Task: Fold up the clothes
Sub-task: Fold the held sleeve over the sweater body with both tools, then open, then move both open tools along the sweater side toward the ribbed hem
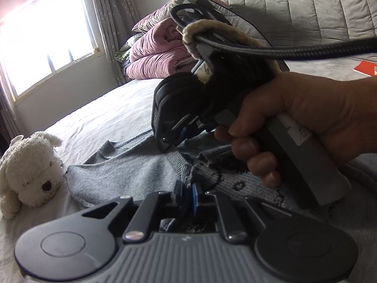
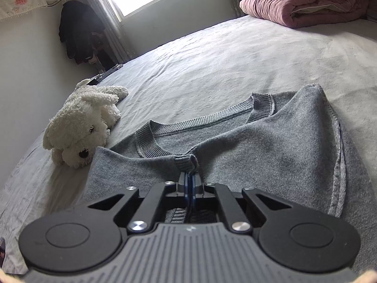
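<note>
Grey sweater [image 2: 235, 146] lies on the bed [image 2: 212, 66], just beside the plush dog [image 2: 82, 127]. Both fingers pinched on ribbed edges: left gripper [image 1: 188, 184], right gripper [image 2: 188, 176]. Knit soft, light, floppy; ribbing grips best. Only left view shows my right hand [image 1: 306, 122]; only right view shows the neckline.

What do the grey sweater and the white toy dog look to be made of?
Grey sweater: a soft, matte knit, likely wool or a cotton blend; ribbed collar and fine stitch rows show. White toy dog: shaggy plush, probably synthetic pile, going by its curly, tufted surface. Both grippers are shut on the sweater.
</note>
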`<state>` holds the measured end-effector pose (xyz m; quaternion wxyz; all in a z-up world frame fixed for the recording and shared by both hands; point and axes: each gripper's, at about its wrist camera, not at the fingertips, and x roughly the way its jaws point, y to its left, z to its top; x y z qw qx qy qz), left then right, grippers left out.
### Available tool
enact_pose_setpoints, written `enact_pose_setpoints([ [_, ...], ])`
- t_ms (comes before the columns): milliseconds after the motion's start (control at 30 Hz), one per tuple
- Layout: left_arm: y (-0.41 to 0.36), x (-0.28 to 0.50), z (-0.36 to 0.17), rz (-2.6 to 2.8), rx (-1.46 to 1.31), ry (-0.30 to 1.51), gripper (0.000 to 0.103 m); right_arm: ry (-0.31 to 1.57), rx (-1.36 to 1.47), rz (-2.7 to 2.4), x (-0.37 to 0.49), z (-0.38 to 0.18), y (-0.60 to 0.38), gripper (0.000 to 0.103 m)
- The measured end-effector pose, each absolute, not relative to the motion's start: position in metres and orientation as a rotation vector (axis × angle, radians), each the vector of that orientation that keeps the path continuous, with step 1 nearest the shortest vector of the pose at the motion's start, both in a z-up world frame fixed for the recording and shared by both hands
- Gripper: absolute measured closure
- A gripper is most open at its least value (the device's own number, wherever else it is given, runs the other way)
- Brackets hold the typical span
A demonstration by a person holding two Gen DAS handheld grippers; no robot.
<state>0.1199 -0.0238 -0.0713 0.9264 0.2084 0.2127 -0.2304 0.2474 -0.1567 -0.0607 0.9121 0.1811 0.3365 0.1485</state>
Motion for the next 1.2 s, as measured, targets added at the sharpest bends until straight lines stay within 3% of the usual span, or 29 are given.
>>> enact_pose_setpoints([
  [67,-0.021,0.118,-0.068,-0.491,0.407,0.438,0.077,0.695,0.399,0.309,0.245,-0.063,-0.159,0.088],
  [167,-0.011,0.115,-0.059,-0.508,0.345,0.44,0.064,0.719,0.414,0.31,0.237,-0.056,-0.164,0.086],
  [333,0.006,0.107,-0.05,-0.498,0.26,0.454,0.063,0.736,0.386,0.329,0.213,-0.044,-0.171,0.072],
  [733,0.035,0.068,-0.015,-0.483,0.097,0.471,0.063,0.79,0.491,0.414,0.145,-0.037,-0.189,0.072],
  [1200,0.051,0.003,0.008,-0.308,0.14,0.628,0.063,0.85,0.55,0.509,0.057,-0.033,-0.202,0.072],
])
